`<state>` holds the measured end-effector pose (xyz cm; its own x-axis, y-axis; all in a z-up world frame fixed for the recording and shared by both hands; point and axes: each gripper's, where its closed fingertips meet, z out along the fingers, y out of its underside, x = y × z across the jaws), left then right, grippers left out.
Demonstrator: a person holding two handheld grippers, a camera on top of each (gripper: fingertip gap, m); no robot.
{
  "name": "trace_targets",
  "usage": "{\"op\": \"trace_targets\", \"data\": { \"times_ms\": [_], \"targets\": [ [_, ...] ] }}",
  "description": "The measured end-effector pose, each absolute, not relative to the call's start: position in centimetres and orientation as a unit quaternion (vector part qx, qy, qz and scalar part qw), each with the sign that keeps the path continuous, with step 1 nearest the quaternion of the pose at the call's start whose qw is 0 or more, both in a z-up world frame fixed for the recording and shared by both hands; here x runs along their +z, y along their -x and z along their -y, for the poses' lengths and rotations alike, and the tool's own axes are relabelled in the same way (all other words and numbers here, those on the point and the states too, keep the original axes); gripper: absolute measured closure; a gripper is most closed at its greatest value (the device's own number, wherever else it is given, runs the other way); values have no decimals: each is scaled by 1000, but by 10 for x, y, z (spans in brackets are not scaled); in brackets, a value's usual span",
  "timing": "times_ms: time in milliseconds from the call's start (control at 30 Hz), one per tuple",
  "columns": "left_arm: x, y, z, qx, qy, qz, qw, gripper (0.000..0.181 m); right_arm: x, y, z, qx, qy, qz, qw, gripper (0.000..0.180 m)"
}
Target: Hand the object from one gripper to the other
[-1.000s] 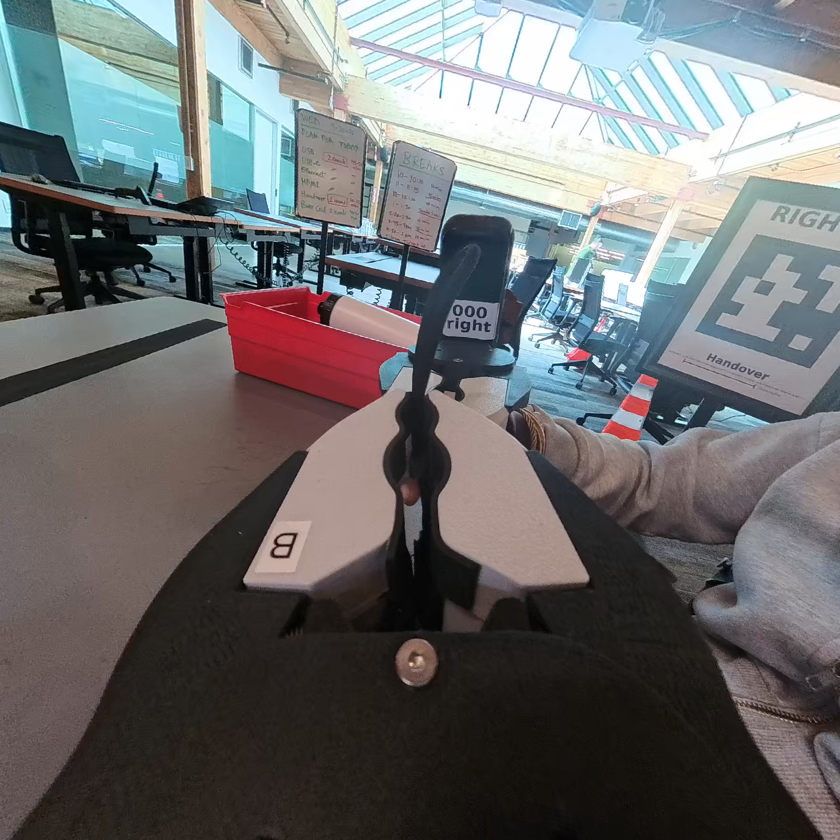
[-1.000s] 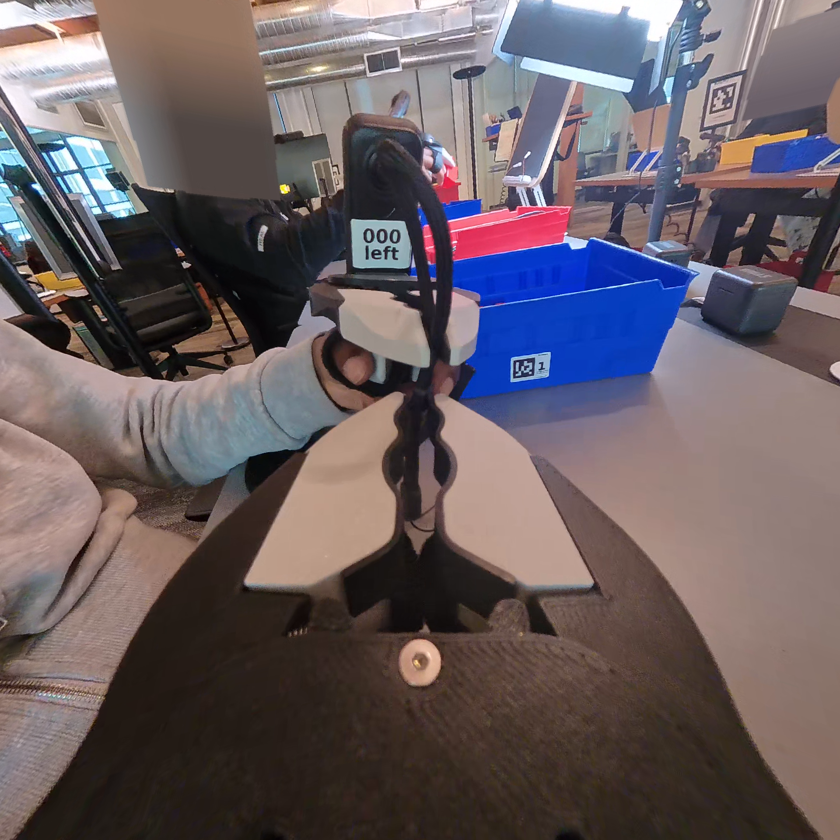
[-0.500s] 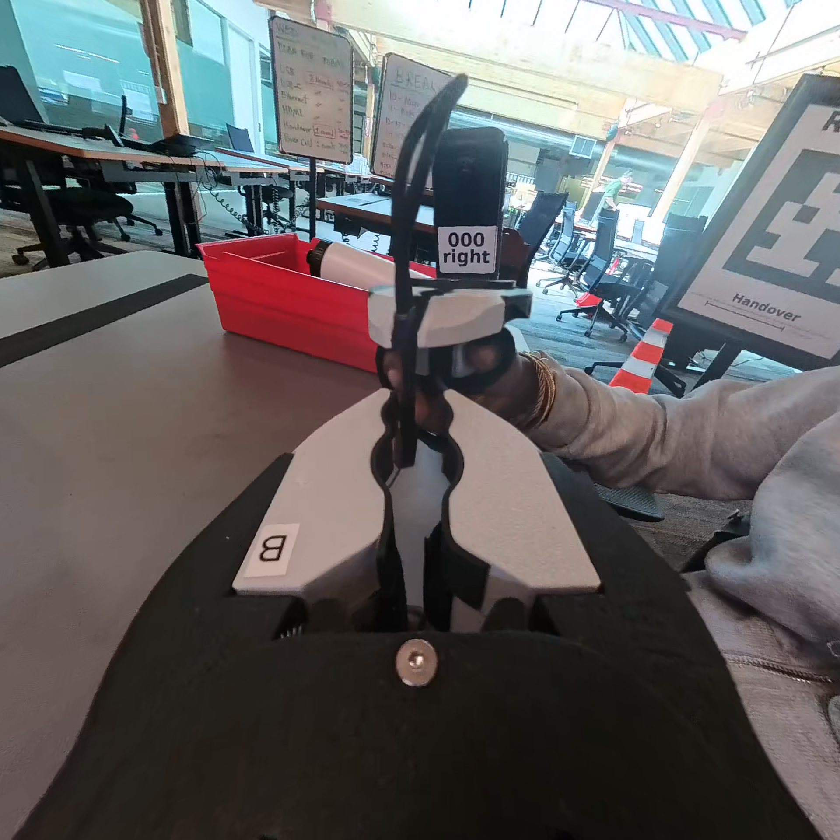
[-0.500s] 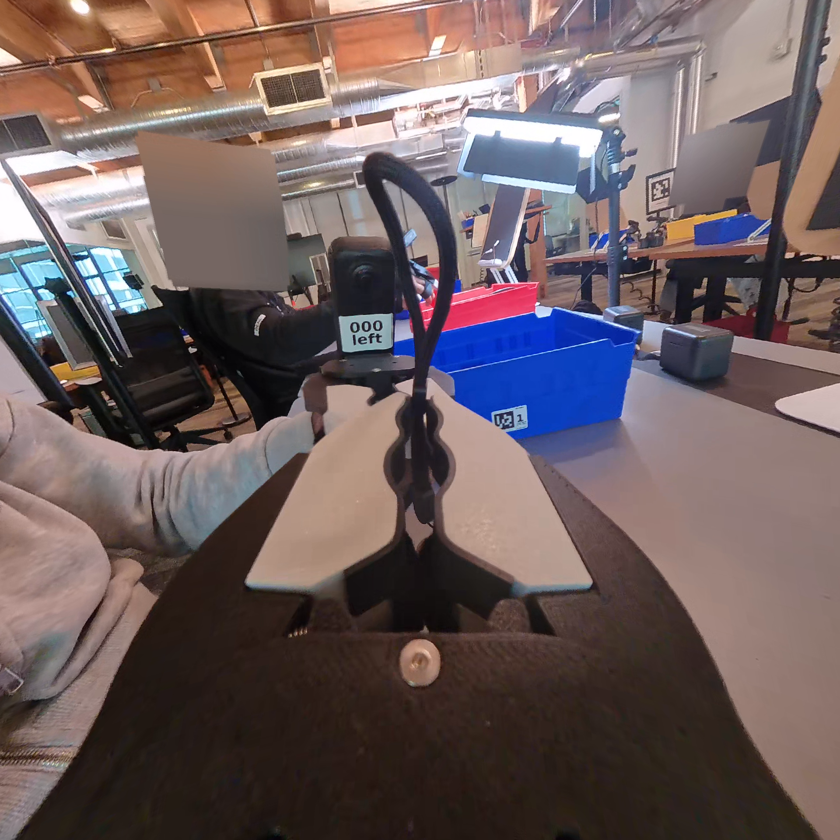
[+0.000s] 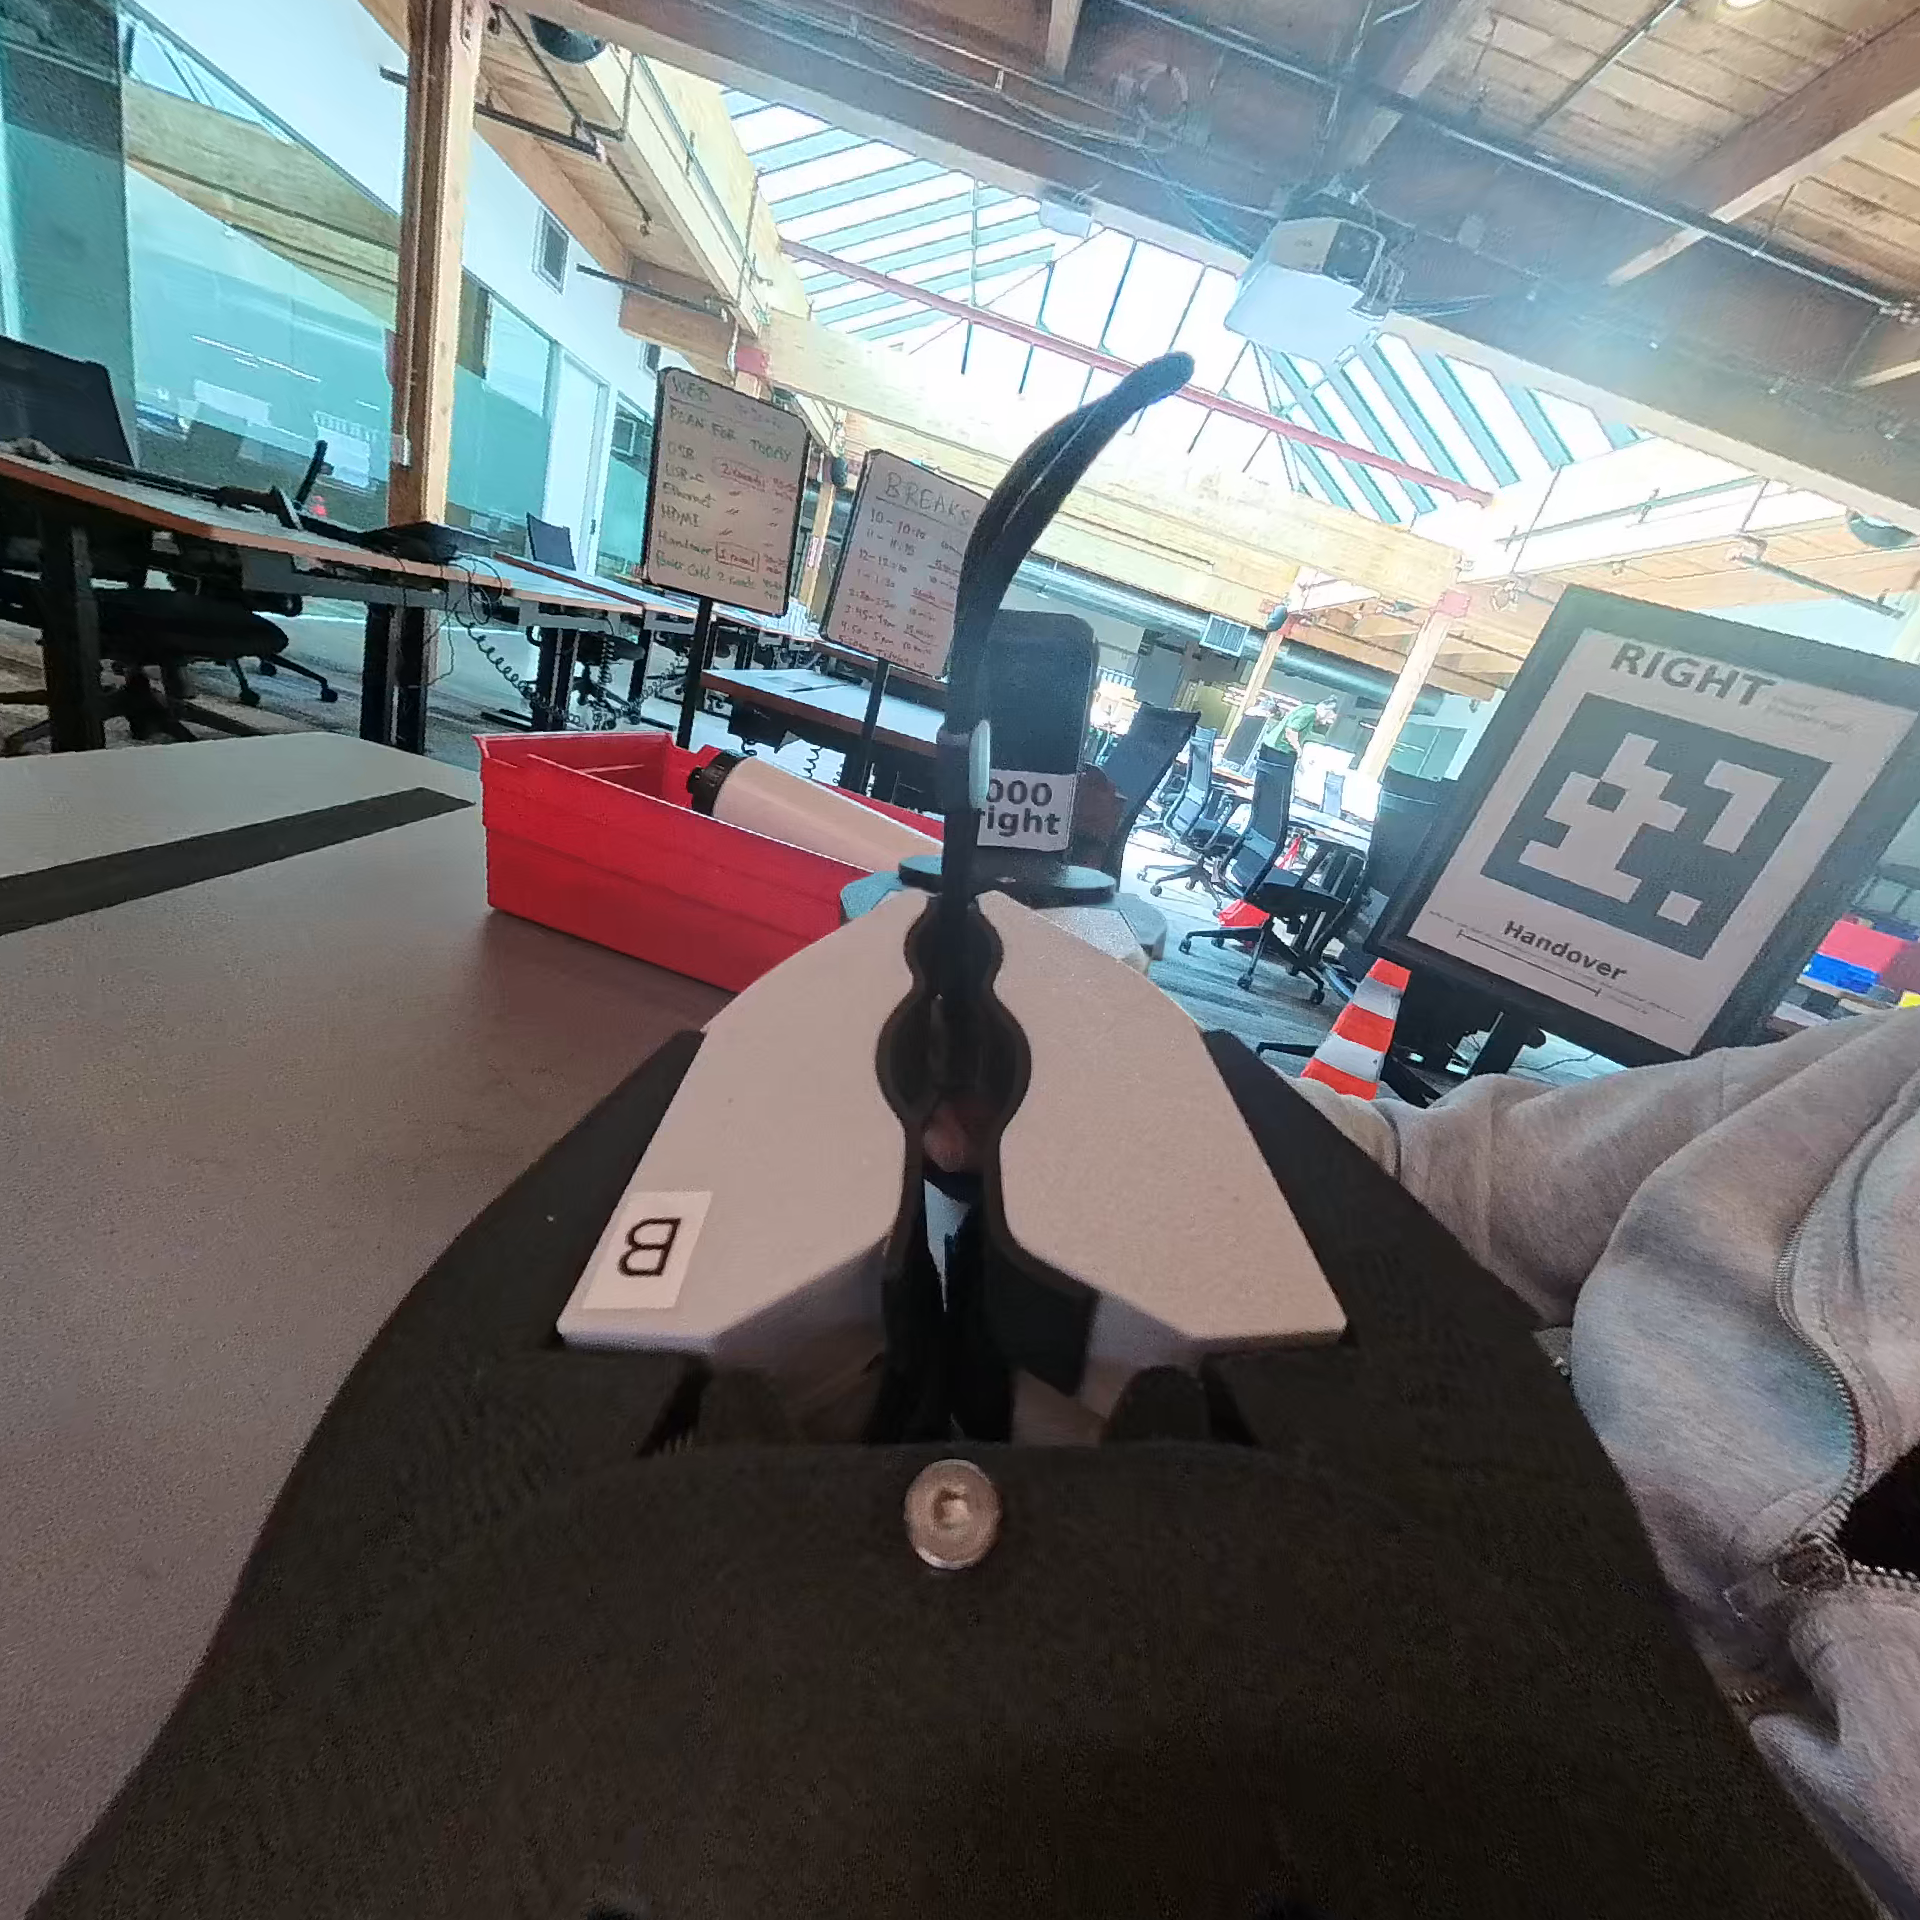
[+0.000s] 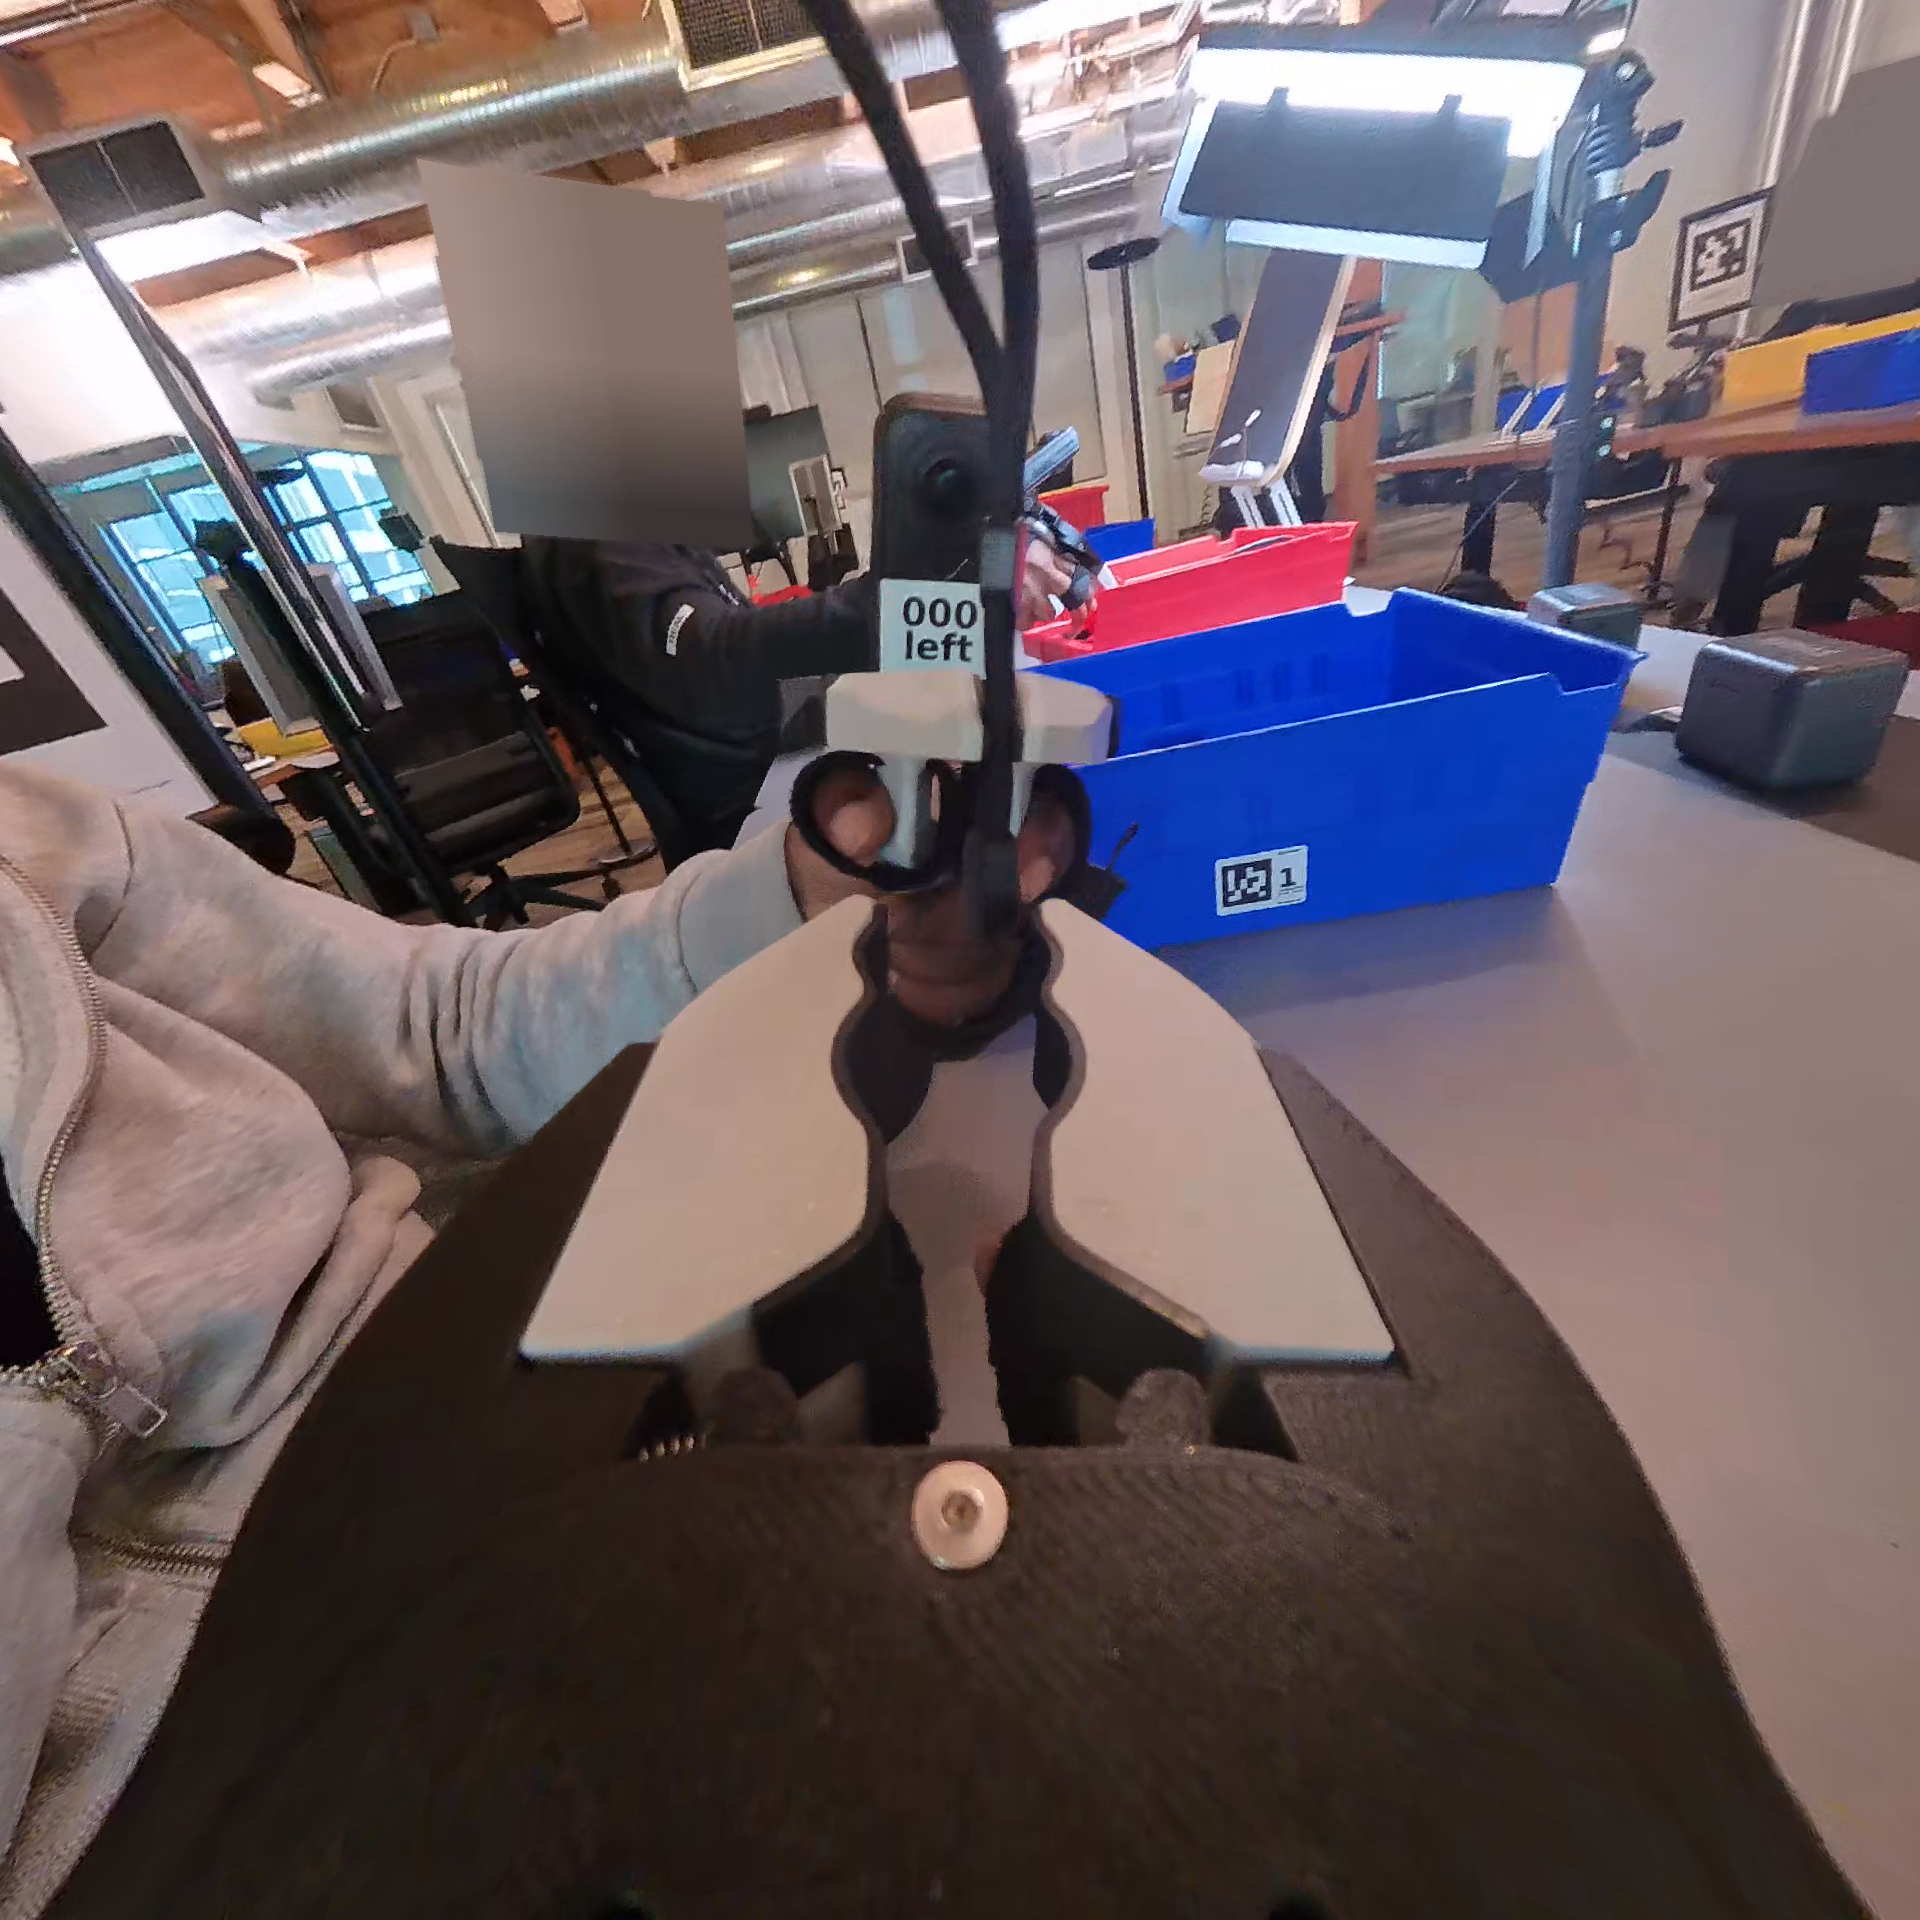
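A black cord loop (image 5: pixel 997 582) stands up from my left gripper (image 5: pixel 951 914), whose jaws are shut on its lower end. The right gripper's camera mount (image 5: pixel 1039 675) shows just behind the cord. In the right wrist view my right gripper (image 6: pixel 956 925) is open and empty, its jaws apart. The left gripper (image 6: pixel 987 727) faces it a little beyond and above its tips, shut on the cord (image 6: pixel 1000 644). Two strands run up out of the frame. Both grippers are held above the grey table (image 6: pixel 1558 1039).
A red bin (image 5: pixel 623 842) with a white cylinder (image 5: pixel 790 800) sits on the table beyond the left gripper. A blue bin (image 6: pixel 1403 800) and a small grey box (image 6: pixel 1787 707) lie beyond the right. A marker board (image 5: pixel 1662 831) and a seated person (image 6: pixel 665 644) stand off the table. Less than 4 cm separates the two grippers' tips.
Half a second ago the right gripper was shut on the cord and the left jaws stood apart. Now the left is shut on the cord and the right has opened and dropped below it.
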<state>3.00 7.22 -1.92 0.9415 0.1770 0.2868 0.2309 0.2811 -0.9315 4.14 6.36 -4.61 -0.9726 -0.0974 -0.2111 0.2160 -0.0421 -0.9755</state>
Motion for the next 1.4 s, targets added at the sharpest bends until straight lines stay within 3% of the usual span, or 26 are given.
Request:
{"op": "trace_targets", "data": {
  "times_ms": [100,167,300,367,467,567,700,900,1133,1267,1400],
  "targets": [
    [-20,-34,-77,-25,603,162,781,178,-50,-43,-60,-714,-41,-691,107,158],
    [-22,-36,-81,-28,610,157,776,177,-51,-44,-60,-715,-38,-689,107,170],
    [-22,-33,-80,-7,611,161,775,168,-50,-45,-61,-713,-38,-690,117,172],
    [-24,-27,-77,48,624,160,763,154,-45,-43,-64,-720,-53,-679,136,172],
    [-21,-20,-69,205,645,117,726,149,-42,-36,-69,-724,-90,-659,182,173],
    [-18,-17,-60,439,658,10,612,146,-41,-30,-73,-721,-124,-641,232,172],
    [-32,-22,-68,667,625,-187,360,142,-49,-33,-72,-690,-147,-644,297,173],
    [-50,-19,-79,671,634,-226,311,151,-60,-44,-67,-647,-156,-655,356,172],
    [-53,-19,-80,655,648,-217,323,177,-62,-50,-67,-635,-146,-664,367,173],
    [-38,-14,-73,570,679,-87,455,177,-41,-48,-73,-692,-101,-640,319,161],
    [-23,-25,-71,361,674,15,644,177,-27,-29,-82,-750,-86,-634,170,156]
  ]
}}
